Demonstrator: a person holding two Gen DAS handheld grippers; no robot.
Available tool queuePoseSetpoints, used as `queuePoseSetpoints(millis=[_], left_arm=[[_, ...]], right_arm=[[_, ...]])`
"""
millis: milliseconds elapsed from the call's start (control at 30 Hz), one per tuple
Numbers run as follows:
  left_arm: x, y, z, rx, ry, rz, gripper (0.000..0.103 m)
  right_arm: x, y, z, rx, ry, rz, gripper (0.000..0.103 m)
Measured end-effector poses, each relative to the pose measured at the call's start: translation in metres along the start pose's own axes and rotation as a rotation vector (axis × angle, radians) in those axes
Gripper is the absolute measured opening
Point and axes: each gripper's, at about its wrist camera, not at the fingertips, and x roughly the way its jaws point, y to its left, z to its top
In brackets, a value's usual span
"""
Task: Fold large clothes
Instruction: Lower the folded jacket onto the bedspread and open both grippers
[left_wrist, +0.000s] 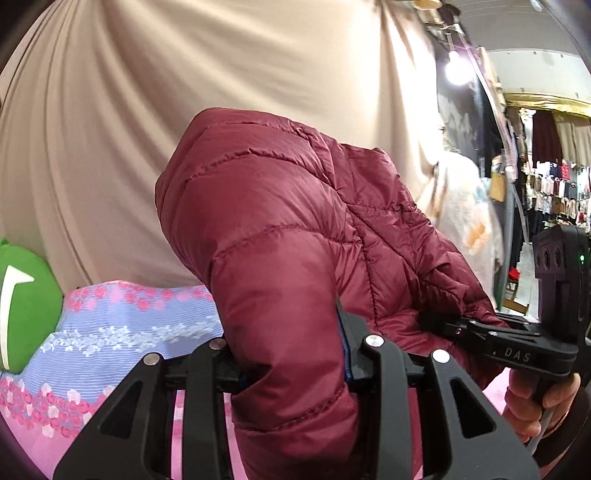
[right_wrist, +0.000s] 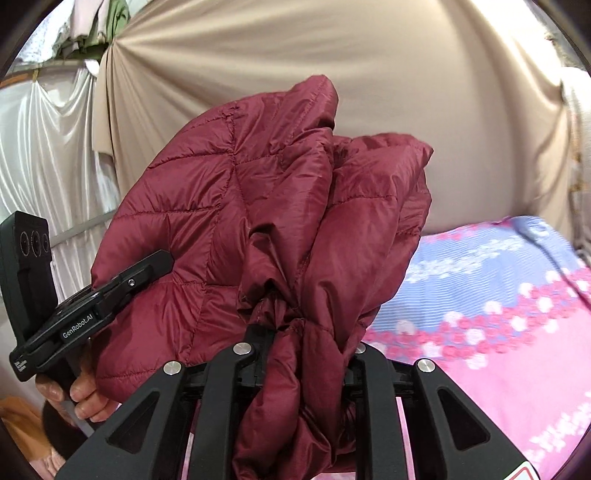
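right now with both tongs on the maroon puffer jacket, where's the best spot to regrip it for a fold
Probably the free quilted edge at the top of the jacket, approached from above. The right tongs pinch a bunched, twisted wad; the upper panels look flatter.

place: clothes shop | evidence: racks of hanging garments (left_wrist: 554, 192), draped backdrop cloth (left_wrist: 184, 92)

The raised maroon jacket (left_wrist: 295, 236) blocks ahead; the patterned bedspread (right_wrist: 498, 295) beside it seems open.
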Motion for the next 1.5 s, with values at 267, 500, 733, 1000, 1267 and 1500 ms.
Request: queuePoseSetpoints(millis=[267,500,733,1000,1267,1500], left_arm=[[0.124,0.092,-0.131,-0.147,0.33,0.109,0.046],[0.062,0.112,-0.148,-0.247,0.295,0.118,0.055],[0.03,0.056,-0.164,-0.052,0.41,0.089,0.066],[0.048,0.057,-0.193,-0.042,0.521,0.193,0.038],[0.072,0.065,-0.211,-0.115,0.593,0.178,0.033],[0.052,0.062,-0.204,-0.123,0.602,0.224,0.034]], right_arm=[[0.169,-0.05,-0.09,0.144,0.355,-0.069,0.032],[0.118,-0.089,-0.122,0.277,0.312,-0.124,0.049],[0.107,-0.033,-0.099,0.073,0.273,-0.069,0.059],[0.172,-0.028,-0.096,0.065,0.372,-0.113,0.004],[0.165,-0.056,-0.119,0.125,0.392,-0.189,0.002],[0.147,-0.046,-0.104,0.098,0.387,-0.229,0.006]])
